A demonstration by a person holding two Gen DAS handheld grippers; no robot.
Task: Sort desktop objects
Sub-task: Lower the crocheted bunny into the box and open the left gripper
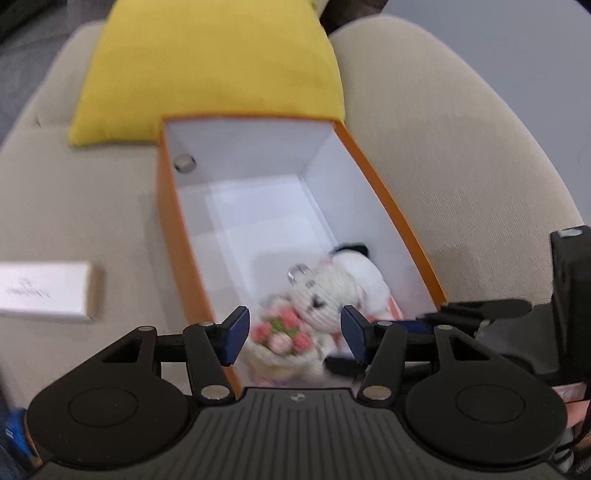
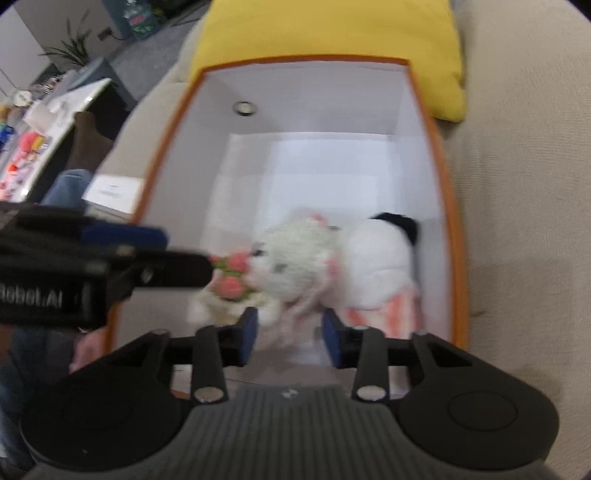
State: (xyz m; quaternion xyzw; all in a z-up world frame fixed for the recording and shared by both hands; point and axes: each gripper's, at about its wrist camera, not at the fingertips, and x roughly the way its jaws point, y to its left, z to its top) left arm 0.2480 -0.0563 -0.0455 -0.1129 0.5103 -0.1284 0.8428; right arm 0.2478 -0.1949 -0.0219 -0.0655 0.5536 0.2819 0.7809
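Observation:
An orange box (image 1: pixel 170 229) with a white inside stands on a beige sofa; it also shows in the right wrist view (image 2: pixel 448 229). In its near end lie a white crocheted doll holding pink flowers (image 1: pixel 314 306) (image 2: pixel 291 266) and a white plush with a black ear (image 1: pixel 365 273) (image 2: pixel 376 258). My left gripper (image 1: pixel 293 332) is open, its fingers either side of the doll, just above it. My right gripper (image 2: pixel 290 336) is open over the box's near end, just short of the doll. The left gripper's body (image 2: pixel 92 273) reaches in from the left.
A yellow cushion (image 1: pixel 210 70) (image 2: pixel 332 29) leans behind the box. A small white carton (image 1: pixel 44 291) (image 2: pixel 112 194) lies on the sofa left of the box. A metal stud (image 1: pixel 184 162) sits on the box's far wall. A cluttered table (image 2: pixel 37 147) stands far left.

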